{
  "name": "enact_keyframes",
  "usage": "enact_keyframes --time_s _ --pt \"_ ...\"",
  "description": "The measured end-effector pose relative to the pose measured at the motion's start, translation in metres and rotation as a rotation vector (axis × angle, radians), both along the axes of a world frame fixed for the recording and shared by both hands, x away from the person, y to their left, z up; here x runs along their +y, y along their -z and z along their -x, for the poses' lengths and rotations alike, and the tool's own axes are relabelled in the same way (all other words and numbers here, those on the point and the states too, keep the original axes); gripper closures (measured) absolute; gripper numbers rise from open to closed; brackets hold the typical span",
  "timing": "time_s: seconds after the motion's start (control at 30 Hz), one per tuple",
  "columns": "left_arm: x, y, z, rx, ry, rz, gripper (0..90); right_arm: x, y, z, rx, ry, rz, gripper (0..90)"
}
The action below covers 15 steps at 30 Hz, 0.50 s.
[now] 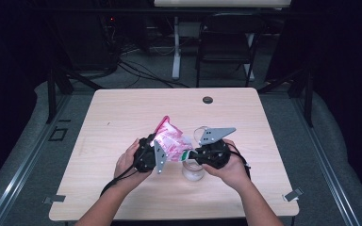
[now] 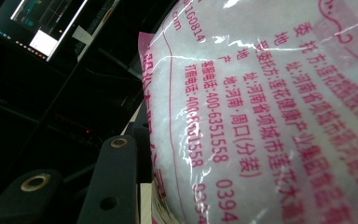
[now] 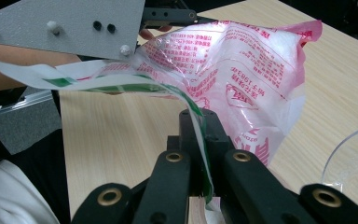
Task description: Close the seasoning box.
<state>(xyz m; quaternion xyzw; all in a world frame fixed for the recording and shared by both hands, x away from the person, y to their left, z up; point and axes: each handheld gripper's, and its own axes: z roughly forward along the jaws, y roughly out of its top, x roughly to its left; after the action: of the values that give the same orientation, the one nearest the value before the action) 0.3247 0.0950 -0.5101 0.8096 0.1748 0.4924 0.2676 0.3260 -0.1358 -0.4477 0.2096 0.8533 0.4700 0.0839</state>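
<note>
A: How many things on the table (image 1: 122,113)?
B: One bag (image 1: 172,141) at centre, one glass (image 1: 193,170) at five o'clock of it.
A: Grips?
B: Left gripper (image 1: 156,149) clamps the bag's side; right gripper (image 3: 200,126) pinches its edge.

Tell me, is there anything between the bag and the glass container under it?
Nothing visible stands between them. The pink printed bag is held above the table by the left gripper and the right gripper, which pinches its green-edged corner. The clear glass container stands just below that corner, its mouth uncovered.
</note>
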Motion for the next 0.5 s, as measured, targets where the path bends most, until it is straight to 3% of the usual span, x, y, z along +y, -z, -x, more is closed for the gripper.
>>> enact_keyframes --time_s 0.3,0.5 --pt "-0.0022 -0.0025 0.0011 -0.047 0.006 -0.052 60.4 -0.0014 0.0016 -0.0002 0.008 -0.005 -0.001 90.0" --pt "-0.0041 -0.0029 0.0016 -0.056 0.004 -0.073 60.4 -0.0028 0.0035 -0.0008 0.016 -0.004 -0.001 90.0"
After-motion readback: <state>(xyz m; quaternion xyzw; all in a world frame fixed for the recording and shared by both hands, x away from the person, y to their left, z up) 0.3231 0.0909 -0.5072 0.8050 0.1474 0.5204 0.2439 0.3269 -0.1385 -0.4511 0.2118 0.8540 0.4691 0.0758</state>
